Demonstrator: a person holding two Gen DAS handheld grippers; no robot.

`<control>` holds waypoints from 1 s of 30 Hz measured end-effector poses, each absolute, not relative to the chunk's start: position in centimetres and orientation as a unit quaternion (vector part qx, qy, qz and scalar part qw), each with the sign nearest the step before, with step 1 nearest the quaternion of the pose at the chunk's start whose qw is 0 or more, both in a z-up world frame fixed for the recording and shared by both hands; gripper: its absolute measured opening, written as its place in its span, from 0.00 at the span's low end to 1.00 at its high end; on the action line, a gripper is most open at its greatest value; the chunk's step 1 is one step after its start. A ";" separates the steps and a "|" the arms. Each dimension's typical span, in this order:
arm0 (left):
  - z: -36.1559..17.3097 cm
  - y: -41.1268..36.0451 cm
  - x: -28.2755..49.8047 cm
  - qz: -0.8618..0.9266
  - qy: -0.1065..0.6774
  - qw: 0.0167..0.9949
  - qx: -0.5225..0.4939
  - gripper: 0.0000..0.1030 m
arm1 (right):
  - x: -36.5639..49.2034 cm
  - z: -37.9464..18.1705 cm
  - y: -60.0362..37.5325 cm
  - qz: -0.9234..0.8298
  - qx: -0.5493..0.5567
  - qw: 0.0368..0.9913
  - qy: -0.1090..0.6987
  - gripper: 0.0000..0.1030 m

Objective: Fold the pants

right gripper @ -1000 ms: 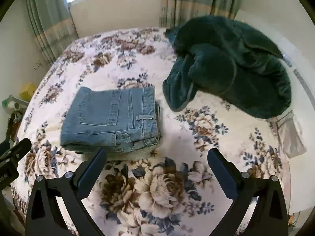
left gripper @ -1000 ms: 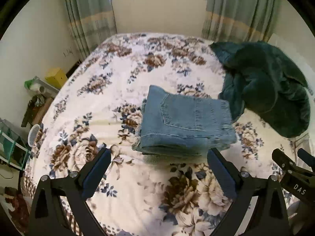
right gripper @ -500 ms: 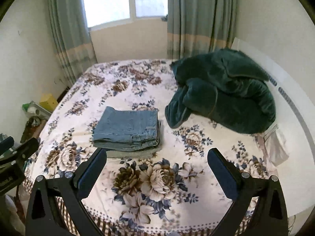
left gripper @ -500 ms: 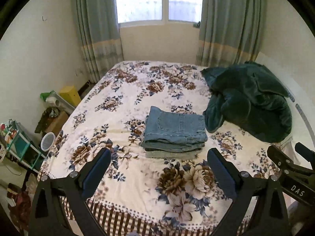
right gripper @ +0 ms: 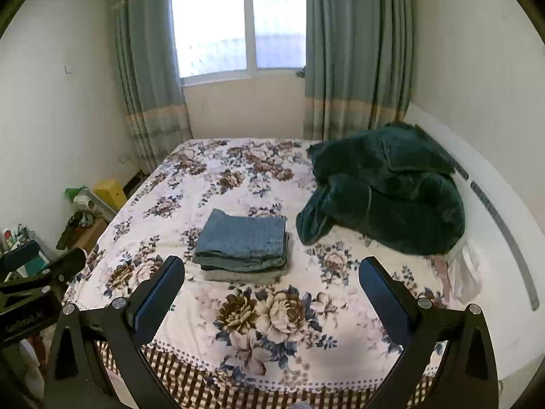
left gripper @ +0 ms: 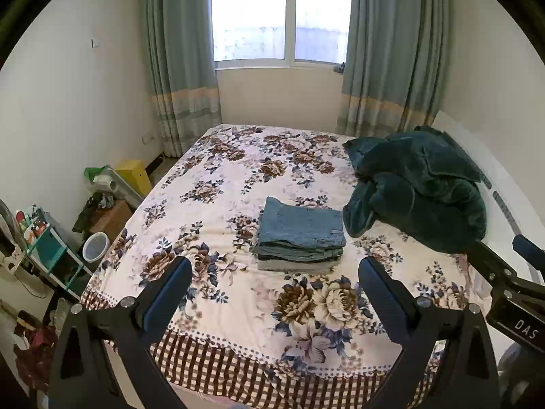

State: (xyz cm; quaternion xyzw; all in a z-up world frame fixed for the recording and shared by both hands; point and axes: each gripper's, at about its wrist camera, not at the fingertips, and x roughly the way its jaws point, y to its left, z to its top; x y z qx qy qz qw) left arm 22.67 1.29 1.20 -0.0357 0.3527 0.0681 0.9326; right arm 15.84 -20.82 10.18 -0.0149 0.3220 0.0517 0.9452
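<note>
Well, here is the room as it stands.
Pants: blue denim pants (left gripper: 301, 226) folded into a neat rectangle, topmost on a small stack in the middle of the bed.
Stack: greyish folded cloth (left gripper: 294, 266) lies beneath.
Bed: soft floral bedspread (left gripper: 218, 184), brown checked border at the near edge.
Blanket: plush dark green blanket (left gripper: 419, 187), rumpled, just right of the stack.
Left hand-held gripper (left gripper: 274, 289): released, jaws spread wide, empty, at the near edge.
Right hand-held gripper (right gripper: 272, 288): likewise released, grasping nothing.

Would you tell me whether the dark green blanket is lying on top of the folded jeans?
No, the green blanket sits heaped beside the folded jeans, to their right on the bed.
</note>
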 end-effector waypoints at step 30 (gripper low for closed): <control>1.1 2.3 19.6 0.077 0.370 0.926 -0.028 1.00 | 13.7 11.8 -19.5 0.062 -0.010 0.938 0.341 1.00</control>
